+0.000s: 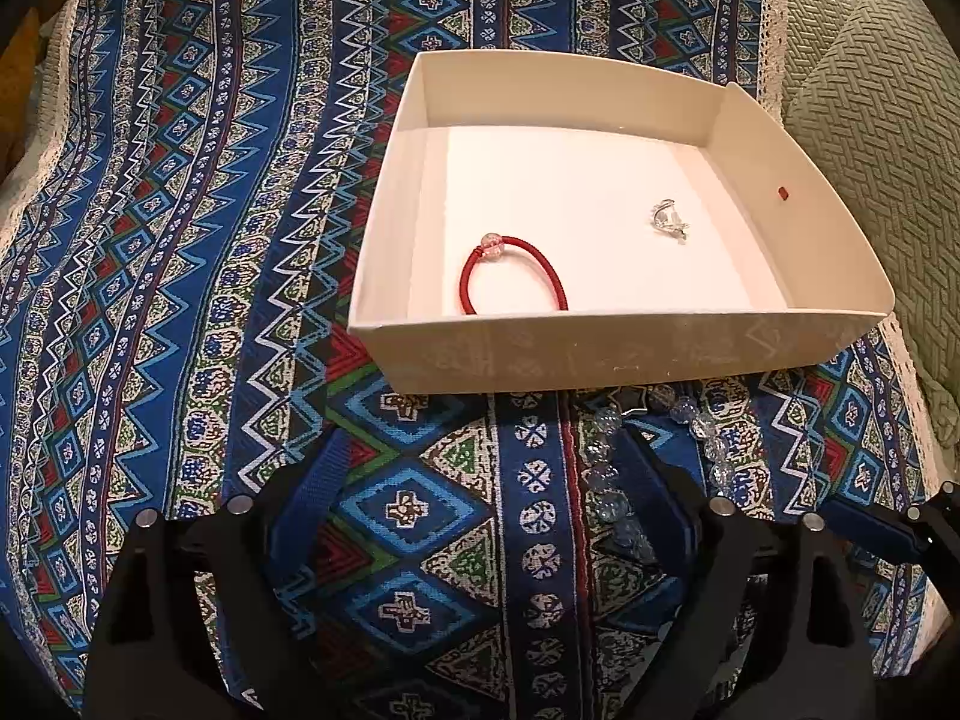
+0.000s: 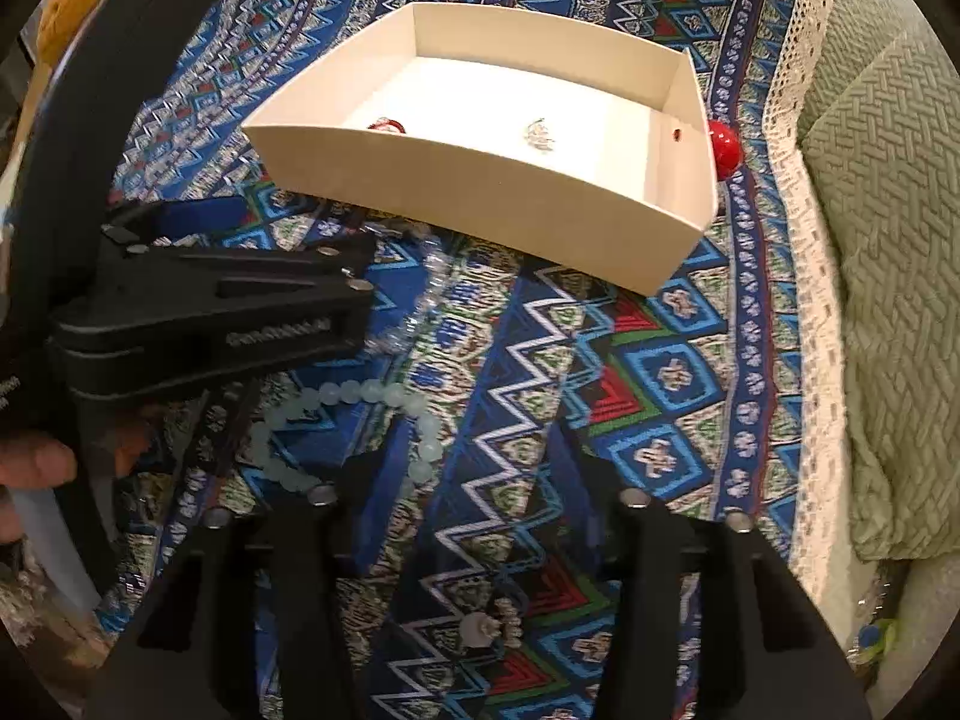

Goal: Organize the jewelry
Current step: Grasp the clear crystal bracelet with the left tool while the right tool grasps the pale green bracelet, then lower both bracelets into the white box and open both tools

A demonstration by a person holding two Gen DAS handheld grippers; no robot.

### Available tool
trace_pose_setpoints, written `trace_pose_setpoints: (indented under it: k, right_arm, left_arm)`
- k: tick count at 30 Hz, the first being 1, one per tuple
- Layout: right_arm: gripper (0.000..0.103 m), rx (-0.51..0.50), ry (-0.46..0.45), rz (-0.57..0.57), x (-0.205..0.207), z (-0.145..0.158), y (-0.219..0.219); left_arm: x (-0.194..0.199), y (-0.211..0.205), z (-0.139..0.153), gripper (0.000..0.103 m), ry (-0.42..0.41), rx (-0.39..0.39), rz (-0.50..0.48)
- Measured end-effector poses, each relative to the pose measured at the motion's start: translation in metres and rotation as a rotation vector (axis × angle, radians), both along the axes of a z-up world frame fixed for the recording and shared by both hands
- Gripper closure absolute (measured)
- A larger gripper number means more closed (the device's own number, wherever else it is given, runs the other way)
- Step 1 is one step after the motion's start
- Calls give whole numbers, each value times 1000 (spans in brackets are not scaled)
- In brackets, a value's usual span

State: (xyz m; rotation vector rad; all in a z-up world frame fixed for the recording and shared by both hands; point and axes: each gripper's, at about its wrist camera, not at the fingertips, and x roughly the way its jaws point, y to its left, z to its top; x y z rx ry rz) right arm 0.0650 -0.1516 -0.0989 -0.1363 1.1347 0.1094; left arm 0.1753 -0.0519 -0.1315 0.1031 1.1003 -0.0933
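A white open box (image 1: 612,354) sits on the patterned cloth and holds a red cord bracelet (image 1: 510,276) and a small silver piece (image 1: 669,219). It also shows in the right wrist view (image 2: 480,198). My left gripper (image 1: 480,468) is open just in front of the box, its right finger beside a clear crystal bead bracelet (image 1: 606,474). My right gripper (image 2: 474,480) is open and empty over the cloth. A pale blue bead bracelet (image 2: 384,402) lies by its left finger. A small beaded pendant (image 2: 486,624) lies low between its fingers.
A blue patterned cloth (image 1: 180,240) with a lace edge covers the surface. Green textured cushions (image 2: 870,240) lie to the right. A red ball (image 2: 726,147) sits behind the box's right wall. The left gripper's body (image 2: 210,306) is at the right view's left.
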Motion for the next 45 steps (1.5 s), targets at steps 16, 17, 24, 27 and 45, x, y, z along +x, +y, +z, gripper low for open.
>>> trace_pose_setpoints:
  k: [16, 17, 24, 27, 45]
  right_arm:
    - [94, 47, 2, -24, 0, -2, -15]
    - [94, 53, 3, -22, -1, -1, -16]
    - [94, 60, -37, 5, -14, 28, -28]
    - [94, 57, -81, 18, -15, 49, -28]
    - [94, 10, -248, 48, 63, 139, -40]
  left_arm:
    - [-16, 27, 16, 93, 36, -138, -37]
    - [-17, 30, 18, 93, 41, -148, -37]
    - [-37, 51, 45, 93, 38, -169, -38]
    - [-43, 57, 68, 93, 20, -175, -54]
    - [27, 18, 135, 93, -99, -89, -149]
